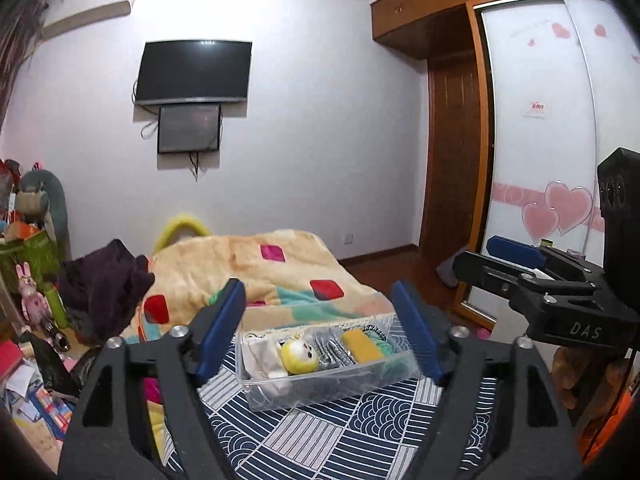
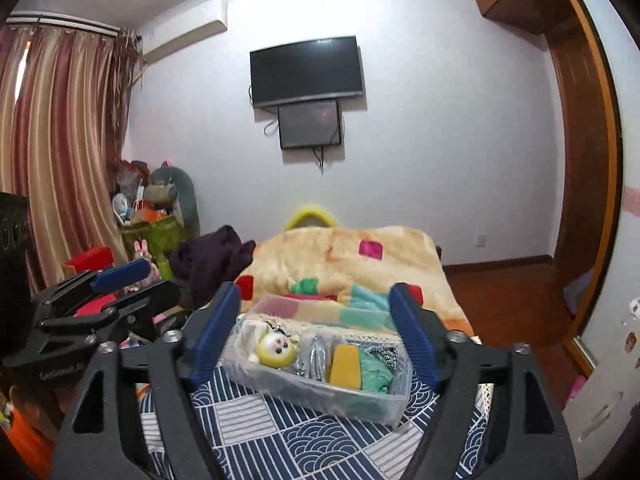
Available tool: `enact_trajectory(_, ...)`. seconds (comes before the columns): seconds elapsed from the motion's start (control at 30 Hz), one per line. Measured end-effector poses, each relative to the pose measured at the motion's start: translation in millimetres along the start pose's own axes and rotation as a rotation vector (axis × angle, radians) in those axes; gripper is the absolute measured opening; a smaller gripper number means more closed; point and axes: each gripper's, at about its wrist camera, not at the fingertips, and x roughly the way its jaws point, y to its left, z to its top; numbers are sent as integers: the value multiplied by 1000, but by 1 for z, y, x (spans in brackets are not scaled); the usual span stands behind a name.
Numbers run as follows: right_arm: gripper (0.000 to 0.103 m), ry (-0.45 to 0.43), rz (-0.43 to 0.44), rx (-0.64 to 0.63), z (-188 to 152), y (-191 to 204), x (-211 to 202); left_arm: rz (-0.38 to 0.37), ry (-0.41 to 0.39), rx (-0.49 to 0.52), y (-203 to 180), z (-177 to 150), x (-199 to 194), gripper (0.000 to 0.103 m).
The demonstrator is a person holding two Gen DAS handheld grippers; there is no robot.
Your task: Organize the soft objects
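A clear plastic bin [image 1: 320, 390] [image 2: 280, 384] stands on a blue patterned cloth [image 1: 340, 432] [image 2: 304, 436] on the bed. Inside lie a yellow-headed plush doll [image 1: 298, 356] [image 2: 276, 348], a silver item, a yellow sponge-like block [image 1: 362, 346] [image 2: 345, 366] and a green cloth [image 2: 376, 372]. My left gripper [image 1: 320, 330] is open and empty, above and in front of the bin. My right gripper [image 2: 316, 332] is open and empty, also held before the bin. Each gripper shows at the other view's edge: the right one [image 1: 520, 264], the left one [image 2: 120, 280].
A beige blanket with coloured patches [image 1: 256, 272] [image 2: 352, 256] covers the far bed. A dark garment [image 1: 104, 280] [image 2: 212, 256] lies at its left. Toys and clutter [image 1: 28, 248] [image 2: 152, 208] stand left. A wardrobe [image 1: 540, 120] fills the right.
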Motion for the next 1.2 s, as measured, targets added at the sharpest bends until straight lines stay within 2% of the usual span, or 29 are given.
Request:
enact_trajectory(0.07,83,-16,-11,-8,1,4,-4,-2,-11,-12,0,1,-6,97)
enact_trajectory(0.13,86,-26,-23,-10,1,7,-8,0,-26,-26,2,3,-13,100)
enact_trajectory(0.2,97,-39,-23,-8,3,8,-11,10,-36,-29,2,5,-18,102)
enact_trajectory(0.27,103,-60,-33,-8,3,11,-14,18,-48,-33,1,5,-22,103)
enact_trajectory(0.6,103,-98,-41,-7,3,16,-26,27,-66,-45,3,6,-32,103)
enact_trajectory(1.2,103,-97,-35,6,-3,12,-31,25,-56,-39,0,6,-31,103)
